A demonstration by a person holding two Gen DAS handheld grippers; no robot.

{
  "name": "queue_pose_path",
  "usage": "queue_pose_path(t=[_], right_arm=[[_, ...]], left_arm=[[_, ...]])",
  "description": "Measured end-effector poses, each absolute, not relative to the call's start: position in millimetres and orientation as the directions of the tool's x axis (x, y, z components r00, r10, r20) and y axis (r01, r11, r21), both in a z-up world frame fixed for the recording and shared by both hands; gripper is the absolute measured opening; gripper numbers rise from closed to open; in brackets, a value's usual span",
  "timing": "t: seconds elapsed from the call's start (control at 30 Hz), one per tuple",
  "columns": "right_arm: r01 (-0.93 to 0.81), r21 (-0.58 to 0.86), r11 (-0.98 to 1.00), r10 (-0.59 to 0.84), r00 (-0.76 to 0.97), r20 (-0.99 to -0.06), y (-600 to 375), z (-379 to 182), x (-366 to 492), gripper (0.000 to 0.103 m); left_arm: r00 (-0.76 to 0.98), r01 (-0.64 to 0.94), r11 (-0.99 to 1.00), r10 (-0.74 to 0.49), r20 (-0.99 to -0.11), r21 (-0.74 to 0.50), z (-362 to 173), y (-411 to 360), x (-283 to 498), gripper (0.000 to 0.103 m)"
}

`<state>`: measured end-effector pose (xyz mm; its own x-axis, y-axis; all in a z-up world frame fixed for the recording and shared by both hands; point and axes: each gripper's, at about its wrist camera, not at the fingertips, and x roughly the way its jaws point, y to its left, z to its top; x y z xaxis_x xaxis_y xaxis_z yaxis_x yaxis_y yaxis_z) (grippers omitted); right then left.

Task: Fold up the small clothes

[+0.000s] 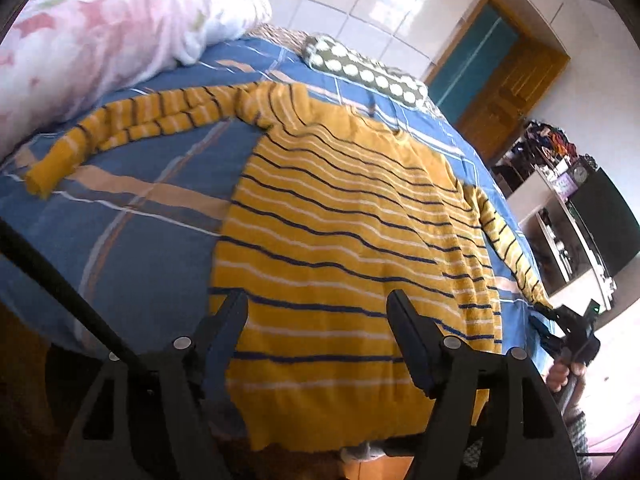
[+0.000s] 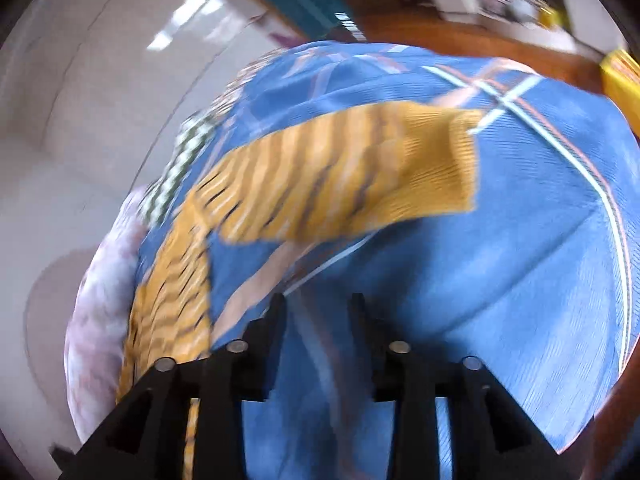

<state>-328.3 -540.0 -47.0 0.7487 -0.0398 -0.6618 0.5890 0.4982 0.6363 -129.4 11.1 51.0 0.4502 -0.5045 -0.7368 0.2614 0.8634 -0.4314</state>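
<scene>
A yellow striped sweater lies flat, front down or up I cannot tell, on the blue plaid bedsheet of a bed. Its body runs from the hem at 6 o'clock in the left wrist view up to the collar near 12 o'clock. One sleeve stretches out toward 10 o'clock, below a pink floral quilt; the other sleeve trails toward 4 o'clock in that view and fills the middle of the blurred right wrist view, cuff at 2 o'clock.

The left claw hovers over the hem, its jaws spread with nothing pinched between them. The right claw is also parted and empty, above bare sheet just short of the sleeve.

Judging from this, the garment is spread out and smoothed but no fold is made yet: both sleeves still need turning in across the body, then the body doubling over.
</scene>
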Motion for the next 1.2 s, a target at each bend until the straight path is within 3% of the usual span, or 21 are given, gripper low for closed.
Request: queue_pose_path(t=[0.1, 0.17, 0.3, 0.33, 0.37, 0.43, 0.67, 0.9, 1.2], right_arm=[[0.592, 0.670, 0.448, -0.056, 0.766, -0.640, -557.4, -49.5, -319.8, 0.041], [0.596, 0.670, 0.443, -0.077, 0.770, -0.634, -564.4, -47.8, -316.0, 0.049], [0.630, 0.655, 0.418, -0.129, 0.755, -0.643, -573.6, -45.9, -302.0, 0.049], [0.633, 0.651, 0.419, -0.133, 0.752, -0.645, -575.1, -45.9, -299.4, 0.045], [0.650, 0.632, 0.423, -0.146, 0.737, -0.660, -577.7, -45.4, -300.0, 0.025], [0.681, 0.590, 0.434, -0.170, 0.705, -0.689, -588.6, -41.8, -301.1, 0.009], [0.810, 0.481, 0.336, -0.438, 0.587, -0.681, -664.5, 10.1, -349.6, 0.006], [0.876, 0.223, 0.429, -0.570, 0.453, -0.685, -663.3, 68.7, -291.6, 0.006], [0.549, 0.072, 0.833, -0.379, 0.660, -0.648, -482.4, 117.9, -118.9, 0.006]], left_arm=[[0.421, 0.281, 0.860, -0.510, -0.750, -0.426, 46.2, -7.4, -125.0, 0.071], [0.408, 0.299, 0.858, -0.510, -0.757, -0.417, 44.7, -17.4, -123.0, 0.071], [0.381, 0.327, 0.855, -0.509, -0.772, -0.403, 39.5, -33.8, -120.5, 0.071], [0.373, 0.331, 0.854, -0.510, -0.775, -0.402, 38.0, -36.9, -119.6, 0.071], [0.366, 0.333, 0.853, -0.510, -0.778, -0.403, 36.5, -39.3, -119.4, 0.071], [0.353, 0.338, 0.849, -0.514, -0.782, -0.406, 34.5, -42.5, -118.6, 0.071], [0.357, 0.334, 0.834, -0.543, -0.760, -0.439, 33.9, -37.1, -113.9, 0.071], [0.365, 0.331, 0.816, -0.574, -0.733, -0.474, 34.1, -21.5, -114.1, 0.071], [0.422, 0.336, 0.786, -0.618, -0.664, -0.518, 45.0, 19.9, -123.9, 0.071]])
